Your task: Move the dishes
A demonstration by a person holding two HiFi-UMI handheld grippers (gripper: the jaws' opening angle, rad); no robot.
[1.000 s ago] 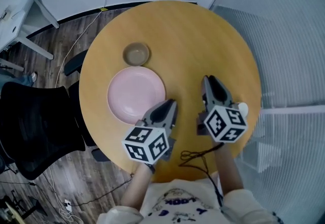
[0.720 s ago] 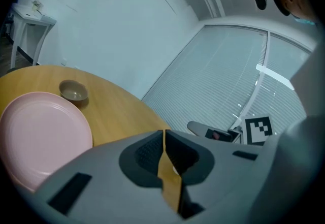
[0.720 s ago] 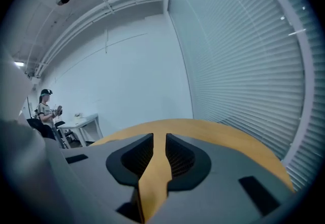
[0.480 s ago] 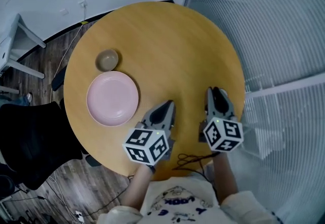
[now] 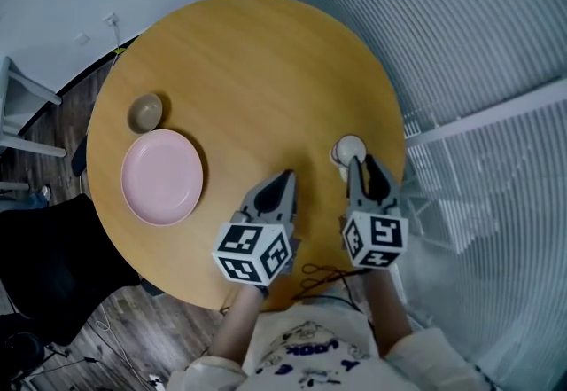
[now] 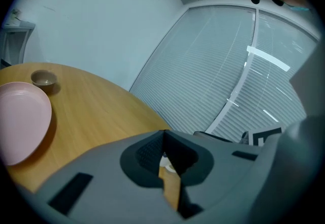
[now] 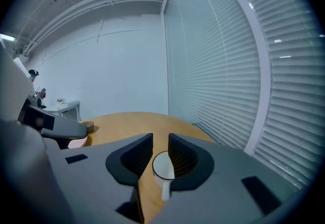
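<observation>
Against a second ago, both my grippers have left the pink plate (image 5: 162, 177) and swung to the blinds side of the round wooden table (image 5: 266, 61). The plate now lies at about 9 o'clock on the tabletop, well apart from both grippers. The little brown bowl (image 5: 146, 112) sits just beside it, at the plate's 11 o'clock. The left gripper (image 5: 285, 176) was spread near the plate's rim then. Its jaws have since come together with nothing between them, and it hangs over bare wood near 6 o'clock.

The right gripper (image 5: 365, 169) has its jaws apart, much as they were. A small white cup (image 5: 348, 150) now sits just off its tips at 12 o'clock, near the table's edge at 4 o'clock. In the right gripper view the cup sits framed in the gap. I see wood between it and the left-hand jaw, so I judge it lined up, not gripped.

To me that means the plate is finished with and the cup is the next dish to move.

The cup is the smallest dish here. It is round, plain white and upright, looks empty, and has a short handle pointing back toward my gripper.
</observation>
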